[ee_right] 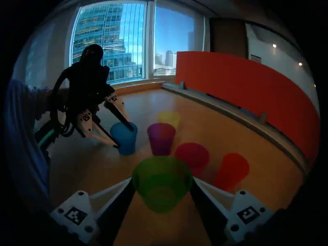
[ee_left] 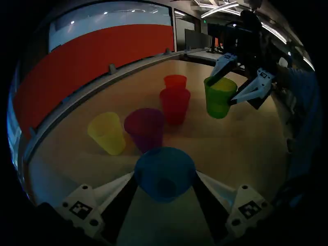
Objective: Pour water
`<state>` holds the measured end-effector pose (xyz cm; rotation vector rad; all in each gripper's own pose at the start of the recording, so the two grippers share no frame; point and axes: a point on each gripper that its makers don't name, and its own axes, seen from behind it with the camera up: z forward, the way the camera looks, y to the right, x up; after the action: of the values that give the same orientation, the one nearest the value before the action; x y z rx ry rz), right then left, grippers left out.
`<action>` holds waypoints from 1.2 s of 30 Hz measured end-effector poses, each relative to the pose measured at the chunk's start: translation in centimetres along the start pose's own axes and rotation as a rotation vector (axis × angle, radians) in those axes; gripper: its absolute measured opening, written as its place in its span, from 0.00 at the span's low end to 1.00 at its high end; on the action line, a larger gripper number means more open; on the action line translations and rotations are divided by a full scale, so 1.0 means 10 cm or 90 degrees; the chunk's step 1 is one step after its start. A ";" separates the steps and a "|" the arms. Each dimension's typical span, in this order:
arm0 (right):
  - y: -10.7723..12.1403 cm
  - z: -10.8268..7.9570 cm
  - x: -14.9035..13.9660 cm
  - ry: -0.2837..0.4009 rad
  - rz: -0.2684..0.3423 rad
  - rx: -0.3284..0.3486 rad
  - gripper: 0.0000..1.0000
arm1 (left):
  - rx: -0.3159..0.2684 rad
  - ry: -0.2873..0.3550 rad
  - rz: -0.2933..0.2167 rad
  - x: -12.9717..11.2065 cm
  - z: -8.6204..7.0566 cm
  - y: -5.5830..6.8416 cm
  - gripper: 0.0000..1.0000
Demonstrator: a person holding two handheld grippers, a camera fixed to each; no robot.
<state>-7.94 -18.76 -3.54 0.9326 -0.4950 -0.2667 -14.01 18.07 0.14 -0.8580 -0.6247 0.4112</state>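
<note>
On the counter (ee_left: 246, 147), in the left gripper view, the yellow cup (ee_left: 106, 132) stands farthest left, with the purple cup (ee_left: 144, 128) just beside it on its right. At bottom centre the left hand-held gripper (ee_left: 165, 182) is closed on the blue cup (ee_left: 165, 170), one finger pressing each side of its wall. Beyond it the red cup (ee_left: 175, 104) stands upright, and the orange cup (ee_left: 175, 80) sits right behind that, nearer the counter's far edge. Further right, the right hand-held gripper (ee_left: 222, 91) clamps the green cup (ee_left: 219, 102) from both sides. That cup tilts slightly and is well apart from the blue one. A blue sleeve (ee_left: 303, 94) shows at the far right. A red wall (ee_left: 102, 57) runs along the back of the counter.

In the right gripper view, the left hand-held gripper appears at the left, gripping the blue cup low down. Whether the cup rests on the counter or hangs just above it cannot be told. The yellow, purple, red and orange cups run from centre to right, and the green cup sits between the near fingers at bottom centre. Whether either held cup contains water cannot be told.
</note>
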 end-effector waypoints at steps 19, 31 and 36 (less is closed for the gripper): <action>0.01 0.07 -0.08 -0.009 -0.001 -0.006 0.91 | 0.005 -0.024 -0.014 -0.17 -0.01 -0.02 0.96; 0.02 0.16 -0.24 -0.021 0.006 -0.012 0.91 | 0.011 -0.038 -0.024 -0.29 -0.07 0.00 0.96; 0.01 0.19 -0.28 -0.023 0.008 -0.014 0.91 | 0.014 -0.038 -0.026 -0.31 -0.11 0.01 0.97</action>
<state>-11.29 -18.82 -3.34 0.9038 -0.5306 -0.2778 -15.62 15.72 -1.56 -0.8135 -0.6911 0.4070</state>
